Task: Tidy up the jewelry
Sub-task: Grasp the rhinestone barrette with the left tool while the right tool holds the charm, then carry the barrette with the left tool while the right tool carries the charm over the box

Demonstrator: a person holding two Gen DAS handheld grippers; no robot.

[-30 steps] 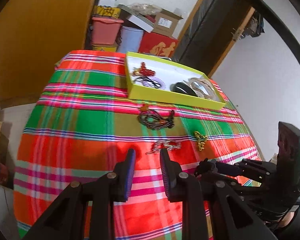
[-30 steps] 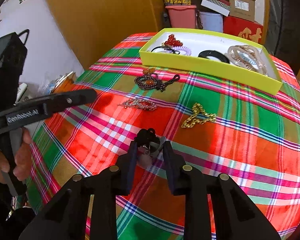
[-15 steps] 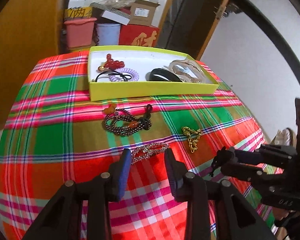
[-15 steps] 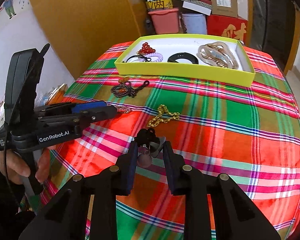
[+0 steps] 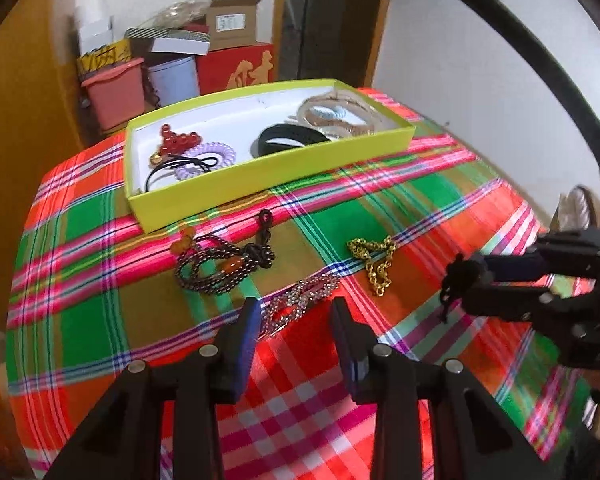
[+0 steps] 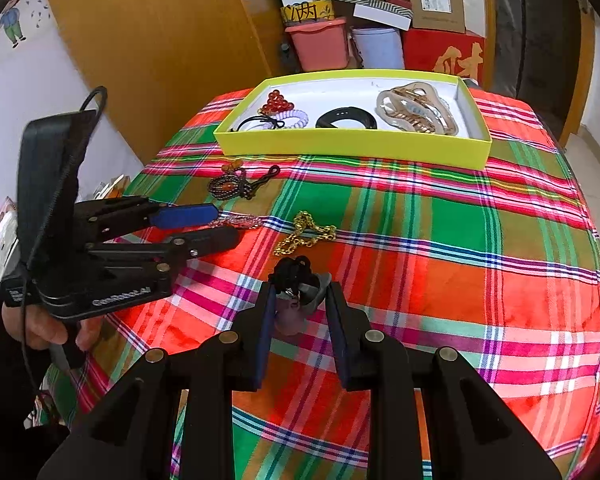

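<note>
On the plaid-covered worktop (image 6: 440,248), the landmark is the shallow yellow-green cardboard box (image 6: 352,146). In front of it, the left claw (image 5: 294,314) stands partly open, straddling a sparkly rhinestone chain (image 5: 300,300) without pressing it. Further out from the box, the right claw (image 6: 300,300) is clamped on a black-corded grey pendant (image 6: 300,280).

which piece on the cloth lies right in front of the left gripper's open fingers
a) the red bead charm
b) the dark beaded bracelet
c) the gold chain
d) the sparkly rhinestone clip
d: the left gripper has the rhinestone clip lying between its fingertips, untouched, while the gold chain lies off to the right.
</note>
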